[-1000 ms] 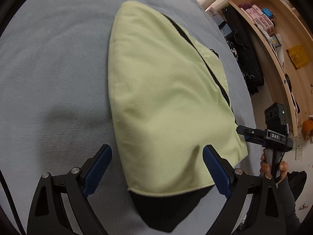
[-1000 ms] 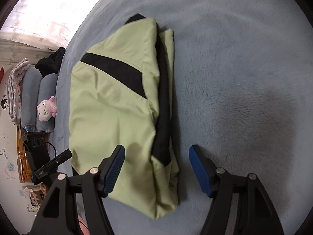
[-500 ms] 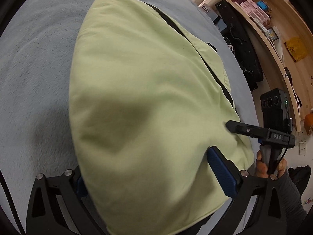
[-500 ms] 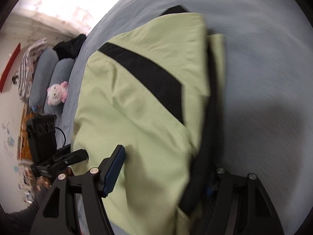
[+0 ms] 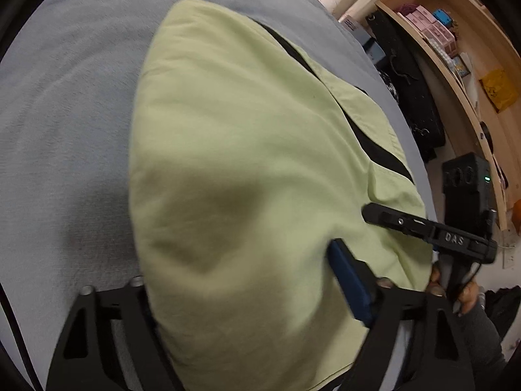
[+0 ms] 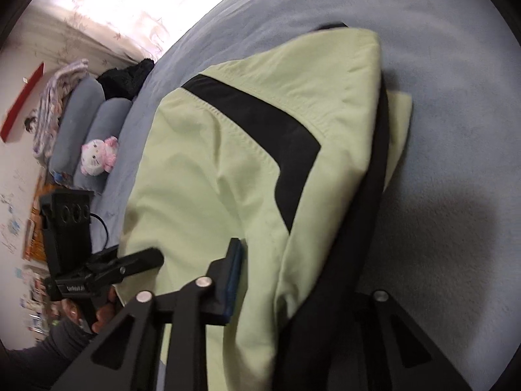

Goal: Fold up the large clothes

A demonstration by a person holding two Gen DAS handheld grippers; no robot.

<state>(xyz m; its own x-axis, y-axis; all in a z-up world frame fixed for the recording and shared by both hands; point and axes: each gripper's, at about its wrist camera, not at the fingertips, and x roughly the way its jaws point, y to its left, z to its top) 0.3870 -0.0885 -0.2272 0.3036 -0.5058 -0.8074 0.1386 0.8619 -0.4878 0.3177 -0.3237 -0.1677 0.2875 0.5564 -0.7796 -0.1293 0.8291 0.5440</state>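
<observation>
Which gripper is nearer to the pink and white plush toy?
The left gripper. It grips the pale green garment's side towards the pink and white plush toy; the right gripper its far side. Both jaws just closed further.

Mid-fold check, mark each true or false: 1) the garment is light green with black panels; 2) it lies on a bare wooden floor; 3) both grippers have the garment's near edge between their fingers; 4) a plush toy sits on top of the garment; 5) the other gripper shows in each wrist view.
1) True: the garment is light green with black panels.
2) False: it lies on a grey-blue blanket.
3) True: fabric sits between the fingers of the left gripper and the right gripper, both of which have just been closing.
4) False: the plush toy sits apart, by the grey pillows.
5) True.
</observation>
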